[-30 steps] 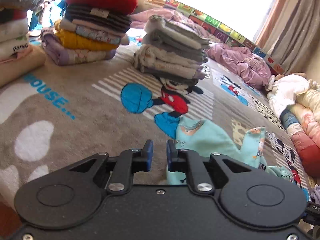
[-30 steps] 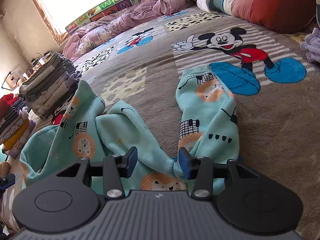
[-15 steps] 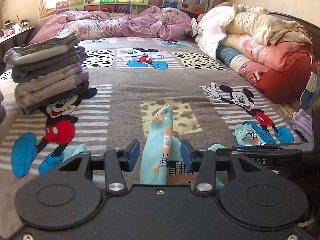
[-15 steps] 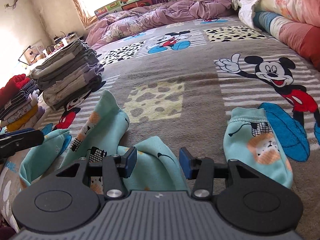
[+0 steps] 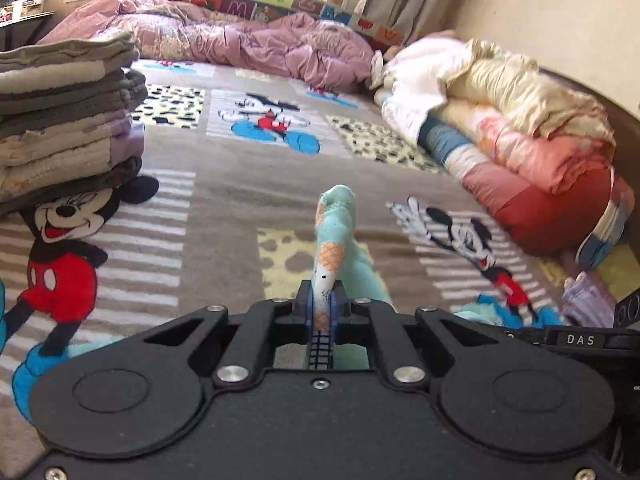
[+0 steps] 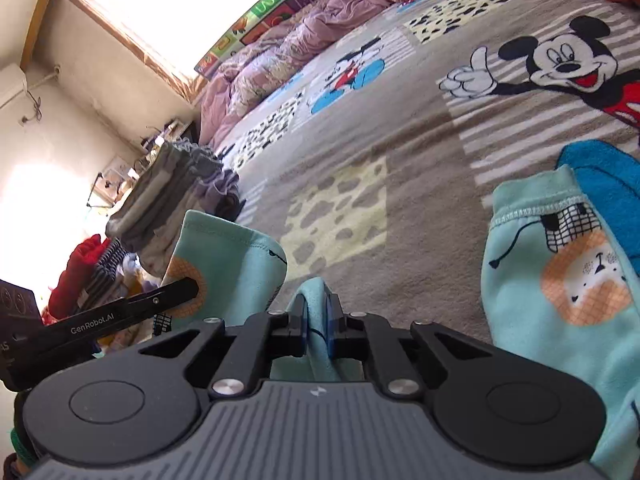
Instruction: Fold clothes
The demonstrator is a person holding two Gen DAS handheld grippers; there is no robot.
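Mint-green printed pyjama garment [image 6: 560, 280] lies rumpled on the cartoon-mouse bed blanket [image 5: 224, 200]; left gripper [image 5: 322, 304] and right gripper [image 6: 318, 320] each have fingers clamped tight on its fabric.

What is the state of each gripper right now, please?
Left gripper: closed on the teal pyjama garment.
Right gripper: closed on a fold of the same garment.
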